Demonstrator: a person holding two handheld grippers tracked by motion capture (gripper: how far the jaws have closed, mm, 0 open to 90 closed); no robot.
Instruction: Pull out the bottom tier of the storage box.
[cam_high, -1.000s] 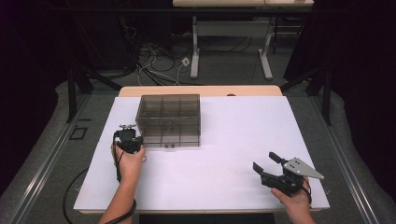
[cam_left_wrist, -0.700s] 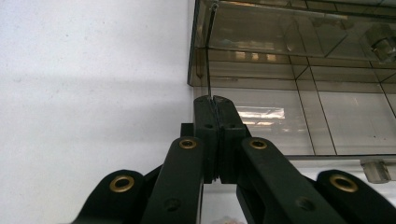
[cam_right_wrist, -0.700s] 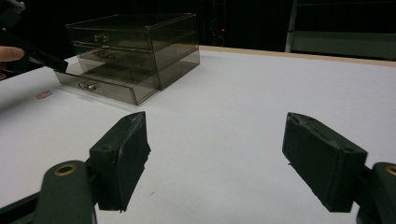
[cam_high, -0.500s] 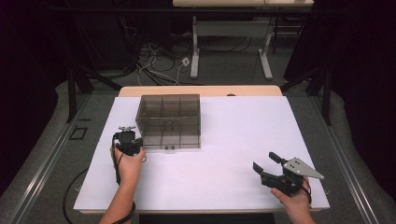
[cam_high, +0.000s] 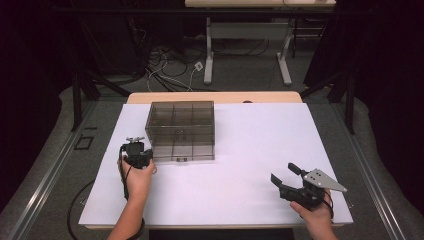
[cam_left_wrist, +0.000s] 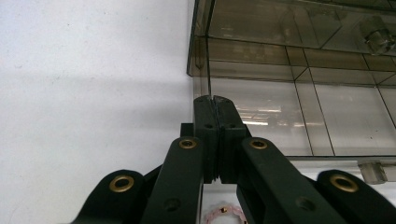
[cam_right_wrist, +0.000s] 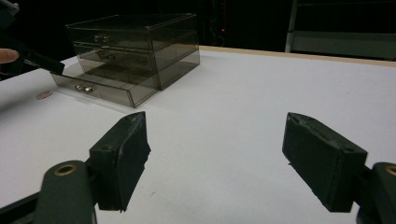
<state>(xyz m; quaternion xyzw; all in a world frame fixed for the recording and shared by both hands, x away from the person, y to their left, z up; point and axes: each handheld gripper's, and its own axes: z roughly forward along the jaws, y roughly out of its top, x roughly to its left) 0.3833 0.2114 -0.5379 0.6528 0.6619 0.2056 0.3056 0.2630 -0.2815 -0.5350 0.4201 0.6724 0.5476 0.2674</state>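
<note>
readable text: none | labels: none legible on the drawer box (cam_high: 181, 131) | brands: none legible on either gripper | numbers: 0 | signs: none on the table (cam_high: 250, 150)

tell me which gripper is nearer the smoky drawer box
Left. The left gripper, shut, sits at the drawer box's front left corner; the right gripper waits far off, open.

Smoky transparent plastic drawer box (cam_high: 181, 130) on white table sheet (cam_high: 250, 150). Left gripper (cam_high: 136, 152), jaws together, sits just beside its near-left corner. Right gripper (cam_high: 287, 174), jaws apart, well away, empty.
</note>
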